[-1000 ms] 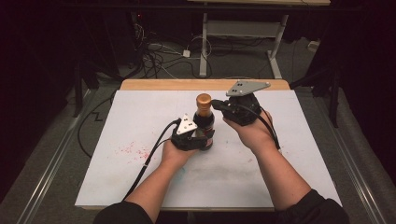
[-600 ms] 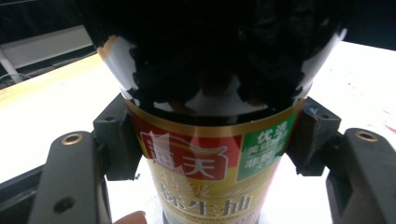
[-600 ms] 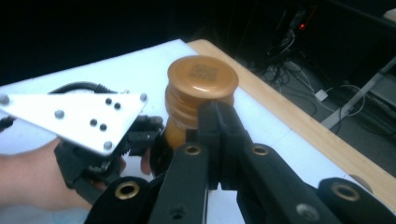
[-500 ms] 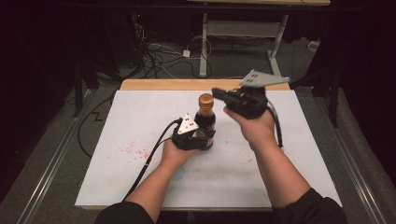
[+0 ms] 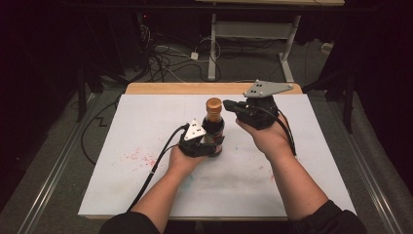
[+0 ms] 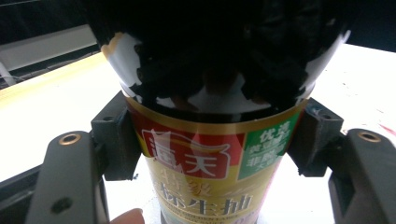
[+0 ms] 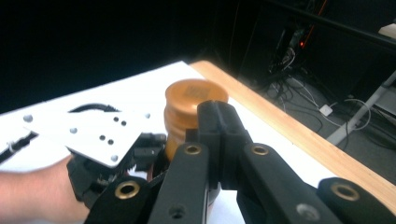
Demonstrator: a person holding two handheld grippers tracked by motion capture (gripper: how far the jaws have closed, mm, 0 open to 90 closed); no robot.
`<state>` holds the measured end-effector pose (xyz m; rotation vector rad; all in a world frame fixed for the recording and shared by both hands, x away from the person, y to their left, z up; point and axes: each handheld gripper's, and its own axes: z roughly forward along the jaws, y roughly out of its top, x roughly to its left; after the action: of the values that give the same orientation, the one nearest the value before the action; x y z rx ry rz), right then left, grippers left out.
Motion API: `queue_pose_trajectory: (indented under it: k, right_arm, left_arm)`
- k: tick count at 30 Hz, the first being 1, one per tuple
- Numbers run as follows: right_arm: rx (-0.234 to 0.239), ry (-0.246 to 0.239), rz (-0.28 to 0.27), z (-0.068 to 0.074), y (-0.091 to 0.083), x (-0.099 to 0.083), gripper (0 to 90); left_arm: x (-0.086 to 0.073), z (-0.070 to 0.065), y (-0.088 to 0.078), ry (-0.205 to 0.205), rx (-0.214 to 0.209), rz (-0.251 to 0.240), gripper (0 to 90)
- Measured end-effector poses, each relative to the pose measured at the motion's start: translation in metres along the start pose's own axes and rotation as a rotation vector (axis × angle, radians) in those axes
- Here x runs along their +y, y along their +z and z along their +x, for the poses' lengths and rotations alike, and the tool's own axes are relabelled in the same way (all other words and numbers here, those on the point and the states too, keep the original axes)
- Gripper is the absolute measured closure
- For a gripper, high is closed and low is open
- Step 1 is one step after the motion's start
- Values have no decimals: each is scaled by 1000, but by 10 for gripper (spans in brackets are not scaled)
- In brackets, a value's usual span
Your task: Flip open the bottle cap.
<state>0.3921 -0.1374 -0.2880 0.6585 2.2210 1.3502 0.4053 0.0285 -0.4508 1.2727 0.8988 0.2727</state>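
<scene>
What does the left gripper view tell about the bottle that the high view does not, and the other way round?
The left gripper view adds: the bottle has a red, green and gold label with printed characters, and the pads of the left gripper press on both of its sides.
The high view adds: the orange cap, the shut right gripper close beside that cap, both forearms, and red stains on the white table.
Both share: the bottle stands upright on the table, held by the left gripper.

In the left gripper view, the bottle [image 6: 210, 140] has its top cut off and its base hidden at the lower edge
</scene>
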Motion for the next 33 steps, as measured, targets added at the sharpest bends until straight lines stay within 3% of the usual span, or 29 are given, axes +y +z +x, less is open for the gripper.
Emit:
queue_pose_trajectory:
  k: [11, 27, 33]
  right_arm:
    - [19, -5, 94, 4, 9, -6, 900]
    - [10, -53, 147, 9, 10, 4, 900]
    - [7, -46, 132, 9, 10, 5, 900]
  left_arm:
    - [0, 0, 0, 3, 2, -1, 290]
    - [-2, -2, -1, 4, 11, -16, 293]
    - [-2, -2, -1, 6, 13, -16, 293]
